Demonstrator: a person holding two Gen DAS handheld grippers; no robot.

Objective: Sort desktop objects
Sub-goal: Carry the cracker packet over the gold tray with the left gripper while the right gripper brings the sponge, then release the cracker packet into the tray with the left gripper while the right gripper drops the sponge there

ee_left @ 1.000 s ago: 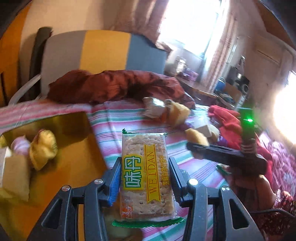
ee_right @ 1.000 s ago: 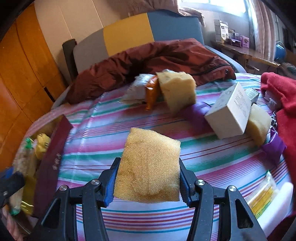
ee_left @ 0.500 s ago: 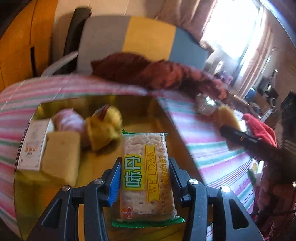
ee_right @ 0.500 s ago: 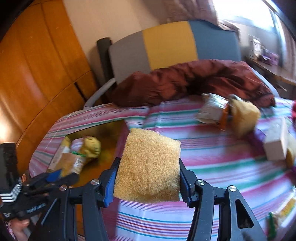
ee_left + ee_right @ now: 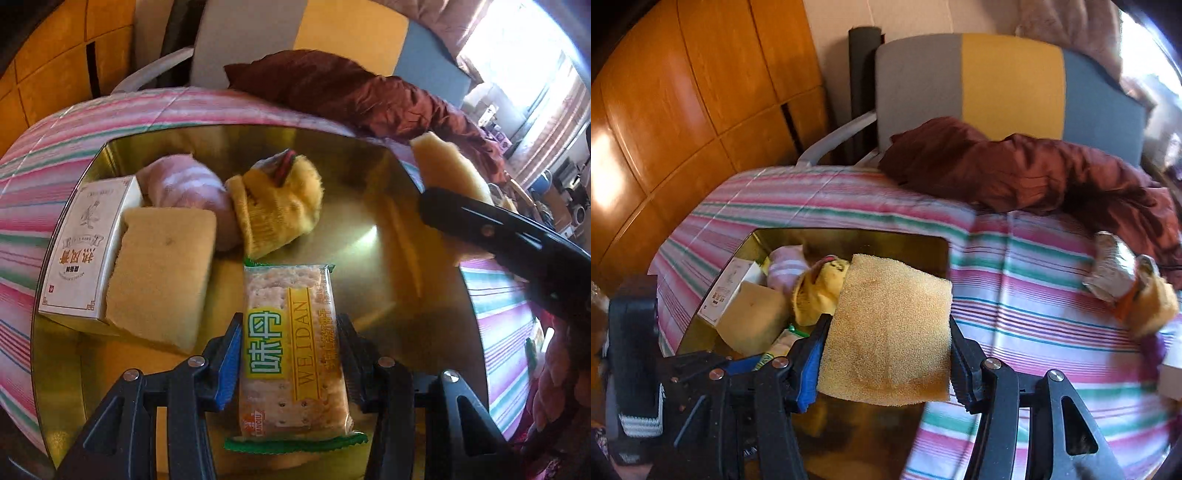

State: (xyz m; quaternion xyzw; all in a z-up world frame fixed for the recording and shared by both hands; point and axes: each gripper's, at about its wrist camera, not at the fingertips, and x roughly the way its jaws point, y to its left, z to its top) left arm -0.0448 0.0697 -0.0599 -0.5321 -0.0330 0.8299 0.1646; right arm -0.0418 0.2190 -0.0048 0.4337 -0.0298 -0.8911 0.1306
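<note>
My left gripper [image 5: 288, 354] is shut on a cracker packet [image 5: 291, 350] with a yellow and green label, held above the gold tray [image 5: 373, 229]. In the tray lie a white box [image 5: 81, 251], a yellow sponge [image 5: 162, 273], a pink striped sock [image 5: 184, 188] and a yellow sock [image 5: 280, 206]. My right gripper [image 5: 886, 339] is shut on a yellow sponge [image 5: 890, 332] over the tray's [image 5: 849, 238] right part. In the left wrist view the right gripper [image 5: 495, 236] and its sponge [image 5: 447, 166] come in from the right.
The tray sits on a striped cloth [image 5: 1015, 280]. A dark red jacket [image 5: 1015, 170] lies at the far side before a grey, yellow and blue chair back [image 5: 1008, 85]. A foil packet [image 5: 1108, 269] and another sponge [image 5: 1152, 306] lie to the right. Wood panelling [image 5: 683, 110] stands to the left.
Both grippers have swung left from the striped cloth to above the gold tray, each still holding its object. The left one has tilted further down toward the tray floor.
</note>
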